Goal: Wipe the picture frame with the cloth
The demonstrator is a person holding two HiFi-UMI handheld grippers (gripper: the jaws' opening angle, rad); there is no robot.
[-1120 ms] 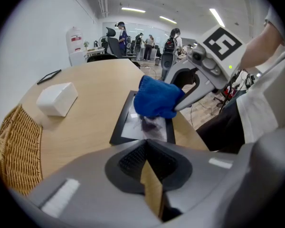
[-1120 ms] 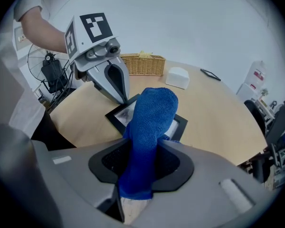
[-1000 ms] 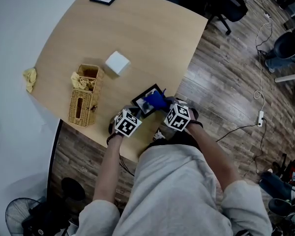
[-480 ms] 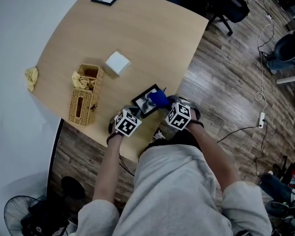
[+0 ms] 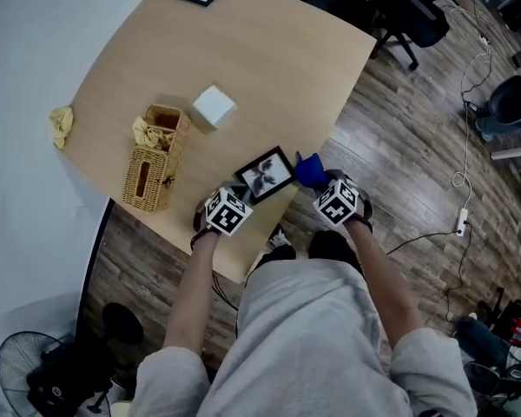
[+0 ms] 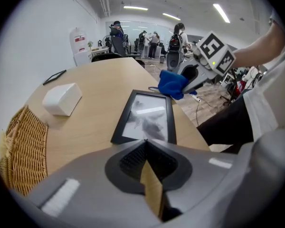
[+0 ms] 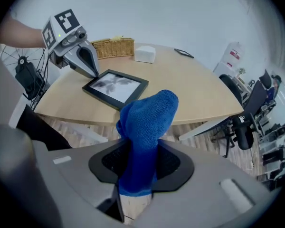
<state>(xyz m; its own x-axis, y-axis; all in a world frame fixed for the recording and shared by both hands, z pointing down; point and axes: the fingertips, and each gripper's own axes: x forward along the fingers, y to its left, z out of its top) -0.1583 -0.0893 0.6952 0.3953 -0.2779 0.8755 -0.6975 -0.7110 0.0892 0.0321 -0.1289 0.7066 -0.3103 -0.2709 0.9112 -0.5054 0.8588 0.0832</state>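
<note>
Cloth (image 5: 309, 169) has left the picture frame (image 5: 266, 174); right gripper (image 7: 139, 172) clamps it, tips hidden.

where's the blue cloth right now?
Head view, right of centre: the blue cloth is clamped in the right tool, held just right of the picture frame at the table edge, not touching it.

wicker basket (image 5: 154, 156) | white box (image 5: 214, 107) — near it | yellow rag (image 5: 62, 124) — left

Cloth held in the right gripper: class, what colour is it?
The cloth is plain bright blue, seen best in the right gripper view.
</note>
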